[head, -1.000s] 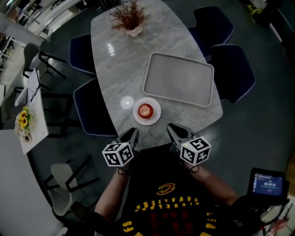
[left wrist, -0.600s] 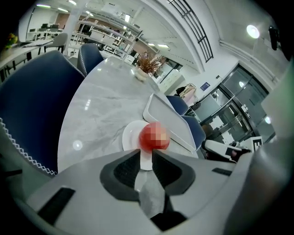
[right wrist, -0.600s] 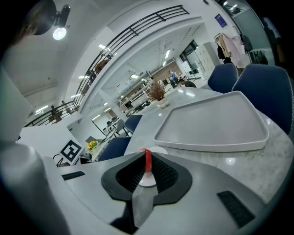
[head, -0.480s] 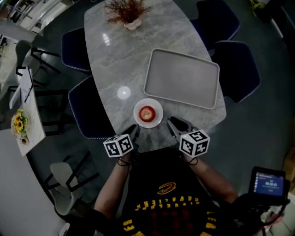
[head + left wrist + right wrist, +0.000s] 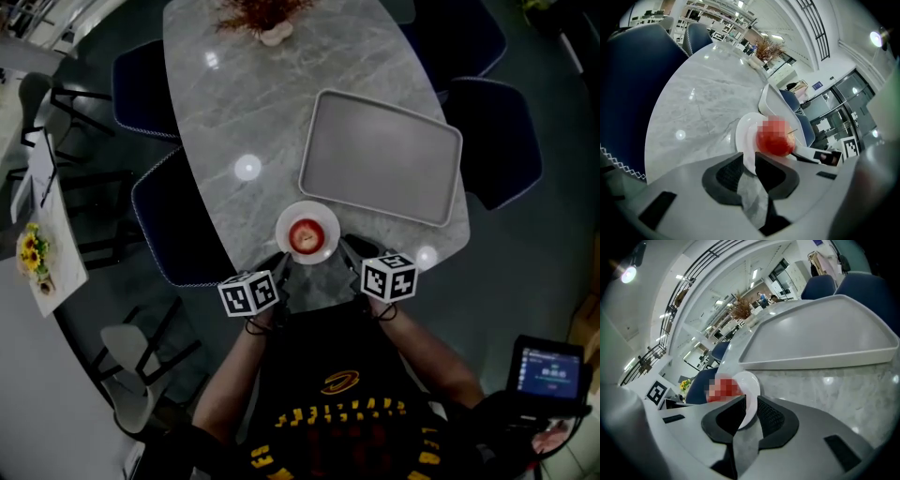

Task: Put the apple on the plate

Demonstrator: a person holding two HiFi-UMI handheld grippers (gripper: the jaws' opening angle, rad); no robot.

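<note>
A red apple [image 5: 306,236] rests on a small white plate [image 5: 324,217] near the front edge of the grey marble table [image 5: 253,103]. My left gripper [image 5: 280,266] sits just off the plate's near-left rim, its jaws nearly together with nothing between them. At the near-right rim is my right gripper [image 5: 348,249], also empty and with its jaws close. In the left gripper view the apple [image 5: 776,140] and plate [image 5: 742,136] lie just past the left gripper [image 5: 749,159]. The right gripper view shows the apple [image 5: 725,389] on the plate [image 5: 753,384] beyond the right gripper [image 5: 751,401].
A large grey tray [image 5: 380,157] lies empty right of the plate, also seen as the tray [image 5: 825,341]. A vase of dried twigs [image 5: 262,19] stands at the far end. Dark blue chairs [image 5: 167,220] [image 5: 502,131] flank the table. A screen [image 5: 548,375] glows at lower right.
Both grippers have moved forward to the plate's near rim, one on each side. The apple has stayed on the plate.
</note>
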